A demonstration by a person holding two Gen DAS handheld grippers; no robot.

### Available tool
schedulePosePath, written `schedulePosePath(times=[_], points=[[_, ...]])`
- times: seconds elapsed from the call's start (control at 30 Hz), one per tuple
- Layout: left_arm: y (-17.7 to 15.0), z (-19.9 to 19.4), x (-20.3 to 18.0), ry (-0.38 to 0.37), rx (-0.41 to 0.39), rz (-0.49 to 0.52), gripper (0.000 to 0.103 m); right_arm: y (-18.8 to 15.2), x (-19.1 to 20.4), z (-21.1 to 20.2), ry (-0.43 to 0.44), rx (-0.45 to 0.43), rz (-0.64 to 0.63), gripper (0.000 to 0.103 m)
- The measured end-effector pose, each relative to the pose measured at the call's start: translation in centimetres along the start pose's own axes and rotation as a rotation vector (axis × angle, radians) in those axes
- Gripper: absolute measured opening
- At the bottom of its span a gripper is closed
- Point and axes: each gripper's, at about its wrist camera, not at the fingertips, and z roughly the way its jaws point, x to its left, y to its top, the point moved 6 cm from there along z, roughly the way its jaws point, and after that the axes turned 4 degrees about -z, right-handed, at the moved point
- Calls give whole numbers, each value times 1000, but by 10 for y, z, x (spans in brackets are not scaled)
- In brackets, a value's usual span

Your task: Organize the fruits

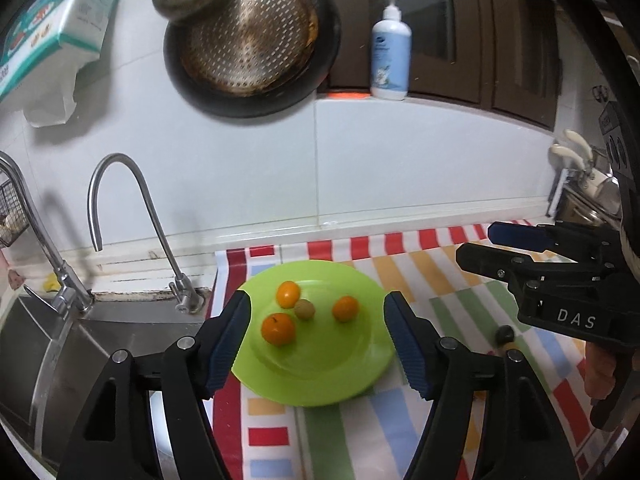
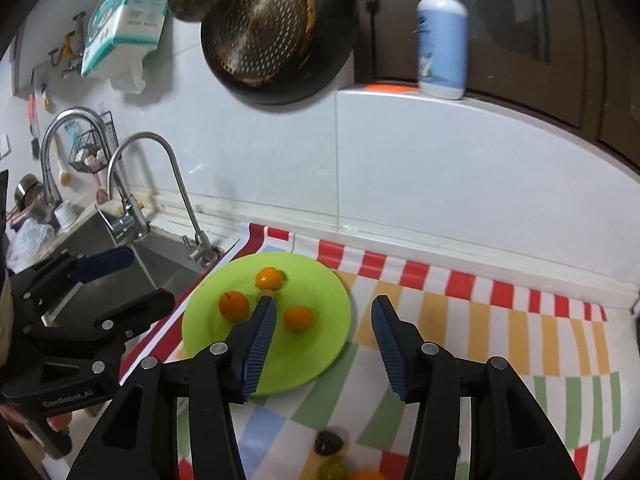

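Note:
A lime green plate (image 1: 352, 376) (image 2: 320, 344) lies on the striped cloth by the sink. It holds three orange fruits (image 1: 278, 329) (image 1: 288, 294) (image 1: 345, 308) and one small tan fruit (image 1: 305, 309). In the right wrist view the oranges (image 2: 233, 305) (image 2: 269, 278) (image 2: 298, 318) show, with the tan fruit mostly hidden behind a finger. My left gripper (image 1: 318, 320) is open and empty above the plate. My right gripper (image 2: 324, 322) is open and empty over the plate's right edge; it also shows in the left wrist view (image 1: 478, 244). A dark fruit (image 2: 328, 442) (image 1: 505, 335), a green fruit (image 2: 332, 470) and an orange fruit (image 2: 366, 475) lie on the cloth off the plate.
A steel sink (image 1: 36, 352) with two faucets (image 1: 132, 216) is left of the plate. A perforated pan (image 1: 248, 36) and a tissue box (image 1: 52, 20) hang on the tiled wall. A lotion bottle (image 1: 391, 48) stands on the ledge. Knife handles (image 1: 568, 152) stick up at far right.

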Motion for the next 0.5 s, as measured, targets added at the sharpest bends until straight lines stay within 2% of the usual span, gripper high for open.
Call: schedulePosePath(times=[0.1,0.5], points=[[-2,-13,-9,-9,-18,17,71,-5,-4,-18,-22,-22,17,57],[-18,-39,-37,-51,-27,73,72,-36,-20,-76,-135,-47,109,58]])
